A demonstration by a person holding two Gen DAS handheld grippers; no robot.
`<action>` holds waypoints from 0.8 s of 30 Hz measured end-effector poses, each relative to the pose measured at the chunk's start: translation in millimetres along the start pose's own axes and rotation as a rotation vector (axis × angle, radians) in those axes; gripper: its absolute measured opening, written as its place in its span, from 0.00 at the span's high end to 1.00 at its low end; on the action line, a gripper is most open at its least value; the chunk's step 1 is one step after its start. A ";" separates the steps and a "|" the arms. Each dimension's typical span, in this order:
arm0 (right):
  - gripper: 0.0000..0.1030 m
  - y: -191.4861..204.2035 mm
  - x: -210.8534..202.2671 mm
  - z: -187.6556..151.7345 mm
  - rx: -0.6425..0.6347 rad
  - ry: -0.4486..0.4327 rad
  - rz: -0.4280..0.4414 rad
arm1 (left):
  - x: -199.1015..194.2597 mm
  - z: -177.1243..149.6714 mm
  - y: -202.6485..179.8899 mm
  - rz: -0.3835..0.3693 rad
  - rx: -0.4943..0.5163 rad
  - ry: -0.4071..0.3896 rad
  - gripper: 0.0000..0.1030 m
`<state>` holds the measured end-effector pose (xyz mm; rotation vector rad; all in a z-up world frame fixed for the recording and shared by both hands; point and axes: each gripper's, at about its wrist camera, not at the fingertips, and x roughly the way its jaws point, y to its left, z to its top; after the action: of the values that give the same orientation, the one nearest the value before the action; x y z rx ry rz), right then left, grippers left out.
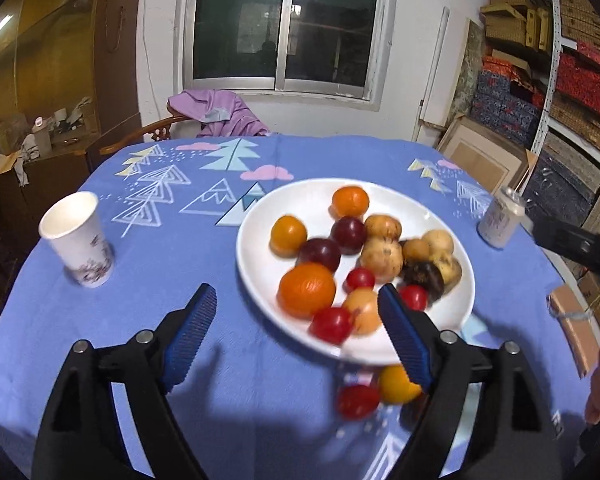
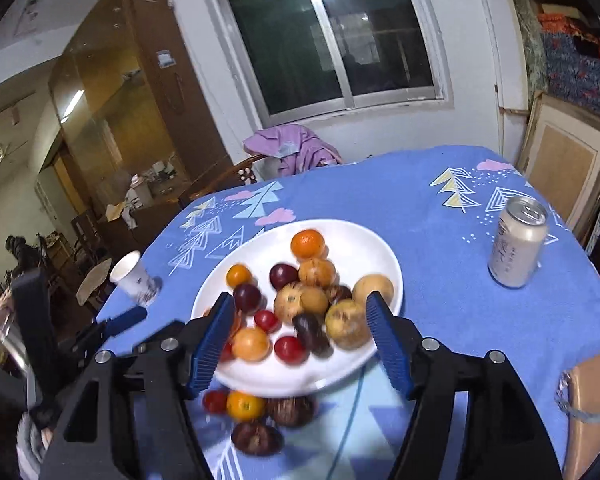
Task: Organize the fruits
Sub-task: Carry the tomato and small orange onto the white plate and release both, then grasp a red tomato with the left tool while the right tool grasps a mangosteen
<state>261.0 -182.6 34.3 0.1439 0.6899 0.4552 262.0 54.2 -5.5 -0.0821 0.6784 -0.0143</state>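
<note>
plate [image 2: 384, 252]: mostly loaded, oranges, plums, tomatoes piled centre
strays [image 2: 256, 420]: about four fruits off its six o'clock rim
left gripper [image 1: 296, 334]: released, empty
right gripper [image 2: 300, 344]: released, empty

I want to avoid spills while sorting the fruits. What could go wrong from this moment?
1. The white plate is crowded; reaching in with the open right hand-held gripper could nudge round fruits over the rim.
2. Loose fruits on the tablecloth below the plate, like the small orange, may roll toward the table edge.
3. The can stands upright near the right side; a wide swing might tip it.
</note>
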 end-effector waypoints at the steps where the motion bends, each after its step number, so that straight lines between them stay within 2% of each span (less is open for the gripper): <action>1: 0.33 0.6 -3.9 -13.3 -0.012 0.018 0.009 | -3.5 -7.9 0.8 0.005 0.007 0.009 0.21; 5: 0.33 2.7 -7.7 -48.8 -0.040 0.080 0.026 | -8.9 -40.8 -4.8 0.026 0.055 0.045 0.21; 12: 0.33 33.8 4.5 -91.1 -0.214 0.184 0.021 | -7.1 -65.6 -28.7 0.065 0.209 0.036 0.21; 15: 0.33 42.6 6.2 -99.2 -0.251 0.194 0.024 | -2.3 -67.5 -35.6 0.057 0.247 0.055 0.21; 24: 0.33 38.6 6.6 -97.9 -0.227 0.205 0.018 | 22.7 -64.2 -37.9 0.016 0.269 0.151 0.21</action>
<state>188.8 -147.1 -33.9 -0.1119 0.8325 0.5674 239.9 11.0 -66.5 0.1850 0.8226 -0.0974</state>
